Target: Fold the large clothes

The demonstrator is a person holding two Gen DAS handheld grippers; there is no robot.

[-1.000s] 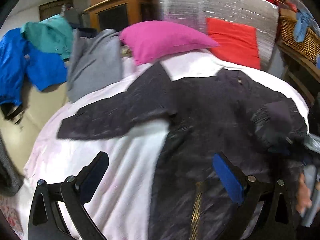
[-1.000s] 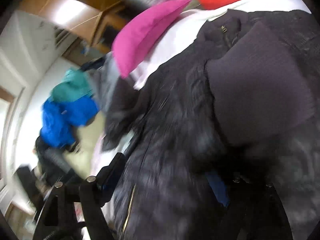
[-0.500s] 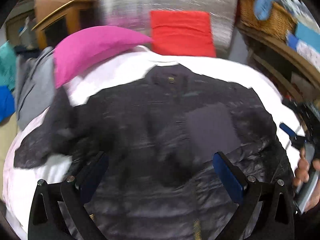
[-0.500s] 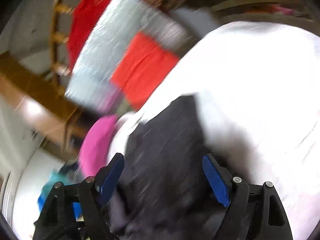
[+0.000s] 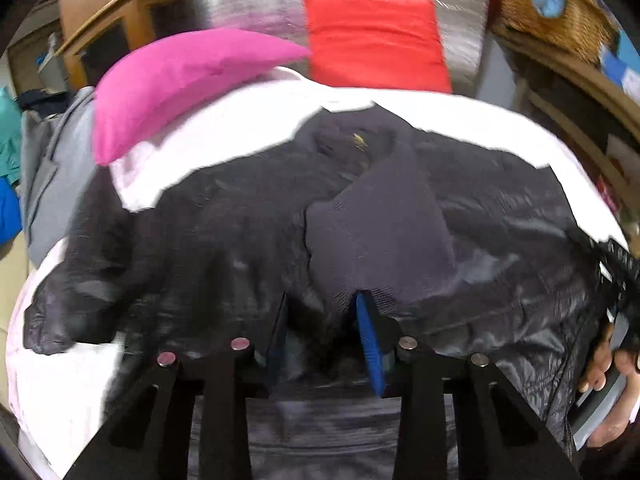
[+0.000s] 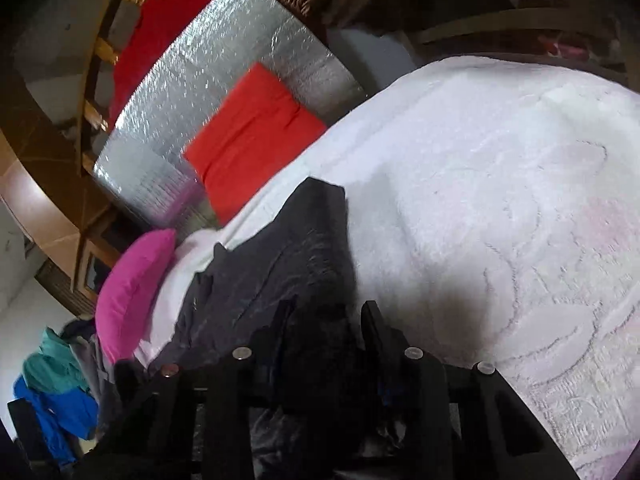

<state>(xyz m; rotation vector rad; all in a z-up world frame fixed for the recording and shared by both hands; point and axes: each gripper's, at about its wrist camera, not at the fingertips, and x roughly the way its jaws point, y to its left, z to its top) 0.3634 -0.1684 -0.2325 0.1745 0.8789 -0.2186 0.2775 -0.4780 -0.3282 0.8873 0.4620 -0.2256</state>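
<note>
A large black puffer jacket (image 5: pixel 248 216) lies spread on the white bed (image 5: pixel 460 116), collar toward the pillows, its right sleeve folded in so the ribbed cuff (image 5: pixel 380 236) rests on the chest. My left gripper (image 5: pixel 322 328) is shut on the jacket's lower hem near the middle. My right gripper (image 6: pixel 326 336) is shut on the jacket's right-hand edge (image 6: pixel 304 248); the fabric fills the gap between its fingers. The left sleeve (image 5: pixel 80 292) still lies out to the left.
A pink pillow (image 5: pixel 180 76) and a red cushion (image 5: pixel 376 44) lie at the head of the bed against a silver panel (image 6: pixel 224 80). Grey, teal and blue clothes (image 6: pixel 56 388) are piled at the left. A wicker basket (image 5: pixel 556 8) stands on a shelf to the right.
Both grippers were open half a second ago; now both have closed on the jacket's lower part. The right sleeve, carried a second ago, lies folded across the chest.
</note>
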